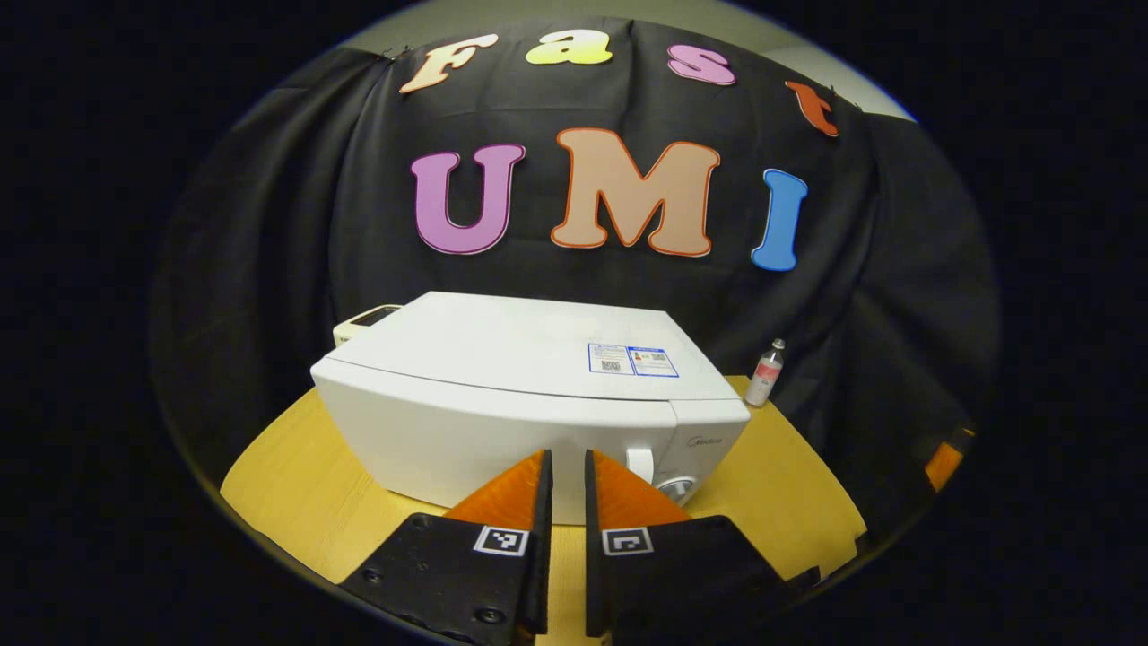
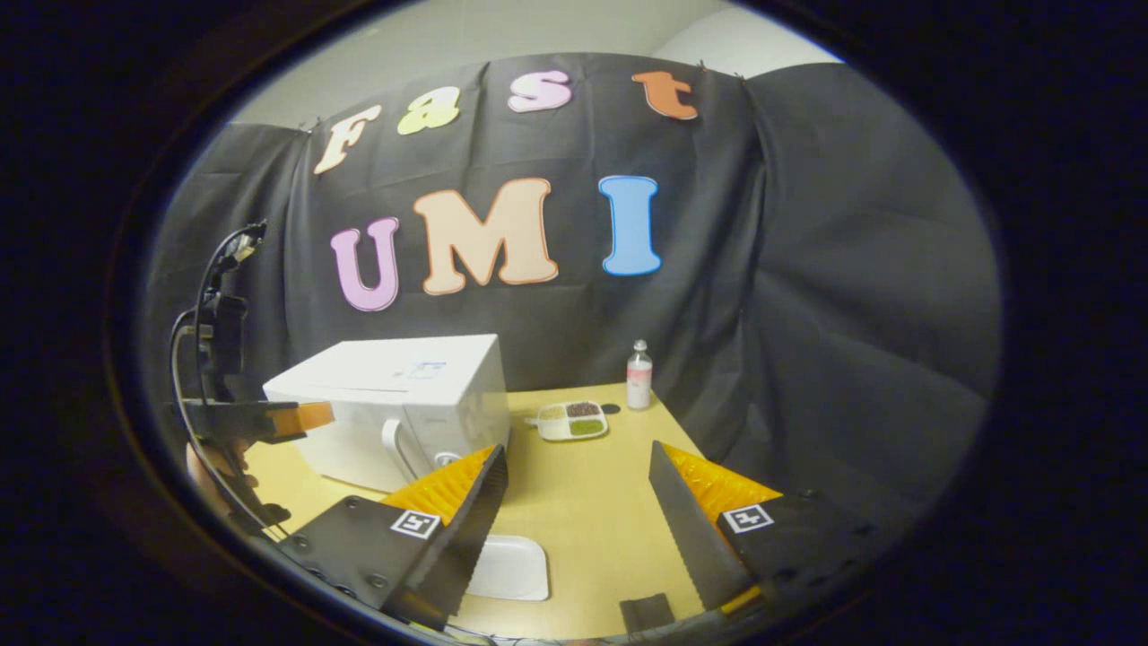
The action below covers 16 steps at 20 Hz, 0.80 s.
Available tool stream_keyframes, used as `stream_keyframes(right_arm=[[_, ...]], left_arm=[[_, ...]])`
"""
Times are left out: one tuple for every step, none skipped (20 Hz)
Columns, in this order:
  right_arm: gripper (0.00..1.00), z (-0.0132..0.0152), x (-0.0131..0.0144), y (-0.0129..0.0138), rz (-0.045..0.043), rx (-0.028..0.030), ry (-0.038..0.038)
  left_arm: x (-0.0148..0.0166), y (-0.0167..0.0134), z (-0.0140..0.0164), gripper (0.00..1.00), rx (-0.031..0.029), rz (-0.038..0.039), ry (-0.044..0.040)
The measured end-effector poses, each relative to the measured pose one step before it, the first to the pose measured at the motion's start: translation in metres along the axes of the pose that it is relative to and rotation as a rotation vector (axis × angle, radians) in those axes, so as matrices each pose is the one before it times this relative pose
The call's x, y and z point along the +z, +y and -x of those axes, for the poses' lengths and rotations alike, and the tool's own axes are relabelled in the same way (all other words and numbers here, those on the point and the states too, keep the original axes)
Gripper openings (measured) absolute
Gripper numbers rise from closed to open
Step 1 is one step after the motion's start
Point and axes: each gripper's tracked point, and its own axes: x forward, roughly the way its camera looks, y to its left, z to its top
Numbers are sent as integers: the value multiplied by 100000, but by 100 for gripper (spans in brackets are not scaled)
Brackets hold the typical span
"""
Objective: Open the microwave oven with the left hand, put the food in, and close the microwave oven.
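I am holding my left gripper [image 1: 568, 467] in front of the boxy white microwave oven [image 1: 538, 395], its orange-backed fingers nearly closed on nothing. The oven is sitting toward the left edge of the light wooden table [image 1: 296, 493], door shut, curved white handle [image 2: 392, 446] and round knob at its right front. A white compartment tray of food [image 2: 571, 420] is lying just right of it, a small pink-labelled bottle [image 2: 639, 375] near the back edge. My right gripper [image 2: 578, 462] is hovering spread wide and empty.

Left claw [image 1: 568, 471], fingers nearly together, faces the apparently closed microwave [image 1: 529, 395].
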Motion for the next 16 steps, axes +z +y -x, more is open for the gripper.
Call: stream_keyframes(right_arm=[[92, 7, 745, 94, 729, 476, -1142], [92, 82, 583, 69, 644, 497, -736], [92, 156, 582, 139, 660, 589, -550], [92, 144, 499, 130, 593, 380, -666], [92, 164, 401, -98, 347, 181, -371], [92, 195, 283, -21, -277, 290, -30], [92, 311, 264, 105, -766, 515, 62], [92, 220, 219, 49, -845, 450, -55], [92, 275, 350, -52, -508, 297, -249], [92, 138, 341, -151, 151, -37, -590], [92, 136, 345, -254, 659, -347, -734], [92, 89, 297, -89, 599, -18, -570], [98, 81, 252, 12, 240, 461, -223], [98, 135, 240, -24, -118, 655, -84], [98, 67, 233, -113, -335, 611, -178], [98, 25, 387, -118, -468, 406, -606]], left_arm=[[754, -61, 810, 16, -306, -250, -1403], [559, -251, 597, 16, -464, 227, -1040], [528, -91, 789, 16, -168, 325, -1123], [585, -210, 827, 17, -313, -93, -1181], [473, 102, 831, 21, 718, -897, -792], [345, 184, 785, 24, 862, -1339, -732], [319, 13, 766, 34, 422, -1160, -708], [144, 41, 673, 33, 581, -790, -550], [39, 132, 720, 34, 1054, -226, -442], [-39, 19, 652, 45, 505, 430, -134], [69, -149, 560, 57, 658, 573, -214], [-104, 96, 473, 64, 1066, 1, -276], [259, 192, 349, 82, 1818, -852, -507], [146, 100, -118, 93, 961, -1084, -288], [454, 150, 597, 98, 1164, -669, -931], [541, 87, 121, 97, 775, -606, -1412]])
